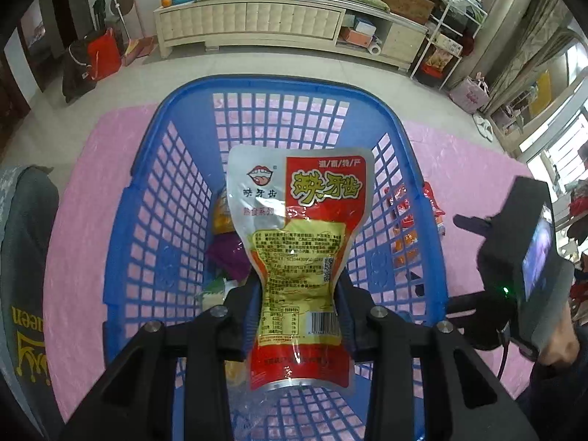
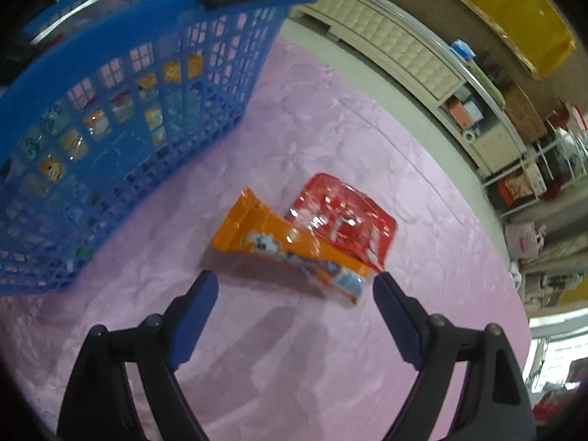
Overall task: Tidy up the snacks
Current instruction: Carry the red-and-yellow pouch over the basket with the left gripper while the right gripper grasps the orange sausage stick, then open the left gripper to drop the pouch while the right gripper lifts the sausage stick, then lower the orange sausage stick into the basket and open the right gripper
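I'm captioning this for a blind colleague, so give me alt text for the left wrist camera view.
The left gripper pinches a red and silver snack pouch above a blue plastic basket that stands on a pink mat and already holds other snacks. At the right edge a hand holds the other gripper; a cream cabinet stands behind.

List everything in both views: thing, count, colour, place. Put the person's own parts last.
Basket: one, blue lattice plastic, on the pink mat.
Held snack packet: one, red, silver and yellow, above the basket's inside.
Packets in the basket: several, purple, yellow and others, exact count unclear.
Orange packet: one, on the mat, right of the basket.
Red packet: one, on the mat, partly under the orange one.
Mat: one, pink, on the floor.
Cabinet: one, cream, at the far wall.
Left gripper: one, black, clamped on the held packet.
Right gripper: one, black with blue pads, open above the mat packets.
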A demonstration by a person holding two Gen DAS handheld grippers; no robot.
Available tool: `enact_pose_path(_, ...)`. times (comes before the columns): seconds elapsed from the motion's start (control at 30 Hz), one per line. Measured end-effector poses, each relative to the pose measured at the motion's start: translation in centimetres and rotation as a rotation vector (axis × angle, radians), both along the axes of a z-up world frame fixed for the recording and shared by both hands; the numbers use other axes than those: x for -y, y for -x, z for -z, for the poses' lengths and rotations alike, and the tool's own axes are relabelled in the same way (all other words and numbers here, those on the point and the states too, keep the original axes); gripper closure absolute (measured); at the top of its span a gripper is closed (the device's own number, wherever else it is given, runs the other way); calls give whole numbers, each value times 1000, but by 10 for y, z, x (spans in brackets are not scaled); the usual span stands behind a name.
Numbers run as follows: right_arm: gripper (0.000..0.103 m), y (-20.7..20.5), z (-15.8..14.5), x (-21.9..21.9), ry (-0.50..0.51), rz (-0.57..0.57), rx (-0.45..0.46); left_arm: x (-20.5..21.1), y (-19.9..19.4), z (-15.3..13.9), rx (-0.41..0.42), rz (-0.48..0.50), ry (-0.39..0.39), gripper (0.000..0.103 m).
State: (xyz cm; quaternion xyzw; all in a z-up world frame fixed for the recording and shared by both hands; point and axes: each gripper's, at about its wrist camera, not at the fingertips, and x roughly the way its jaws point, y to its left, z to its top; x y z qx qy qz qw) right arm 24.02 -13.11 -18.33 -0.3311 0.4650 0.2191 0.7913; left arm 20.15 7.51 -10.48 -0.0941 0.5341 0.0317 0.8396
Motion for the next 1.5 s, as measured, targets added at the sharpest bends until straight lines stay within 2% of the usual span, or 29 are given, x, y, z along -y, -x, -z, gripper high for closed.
enact_pose_path(0.1, 14, -6, 5, -5, 38, -26, 29, 1, -2, 3, -7, 9, -13, 68)
enact_pose_path(0.2, 27, -9, 9, -7, 45, -51, 20, -1, -5, 6, -16, 1, -11, 68)
enact_pose_path(0.27, 48, -14, 12, -7, 51, -43, -6, 0, -7, 6, -25, -9, -8, 68)
enact_pose_path(0.3, 52, -16, 12, -6, 50, -40, -5, 1, -10, 7, -29, -11, 7, 67)
enact_pose_path(0.37, 70, -19, 11, -3, 25, -22, -27, -2, -12, 7, -33, -21, 38, 67)
enact_pose_path(0.43, 78, -20, 4, 2, -21, -3, -32, -5, -10, 5, -27, -23, 27, 67)
enact_pose_path(0.53, 87, -10, -10, 5, -55, -5, 34, -5, -8, 4, -16, -23, 19, 67)
enact_pose_path(0.7, 88, 5, -32, 10, -129, 10, 51, -6, -3, 3, -6, 3, 25, 64)
enact_pose_path(0.8, 88, 8, -48, 16, -191, 45, 39, -5, -1, 2, -7, 12, -4, 62)
enact_pose_path(0.87, 88, 13, -59, 15, -202, 54, 52, -2, 1, 1, 0, 30, -21, 52)
enact_pose_path(0.93, 88, 14, -66, 12, -199, 57, 73, 1, 5, -3, 13, 38, -28, 36)
enact_pose_path(1.0, 88, 16, -73, 11, -218, 66, 77, 2, 10, -8, 34, 50, -37, 33)
enact_pose_path(1.37, 88, 48, -122, 2, -300, 88, 111, -9, 53, -54, 146, 40, -35, 29)
enact_pose_path(1.5, 88, 61, -146, -9, -369, 80, 114, -11, 67, -66, 177, 37, -39, 29)
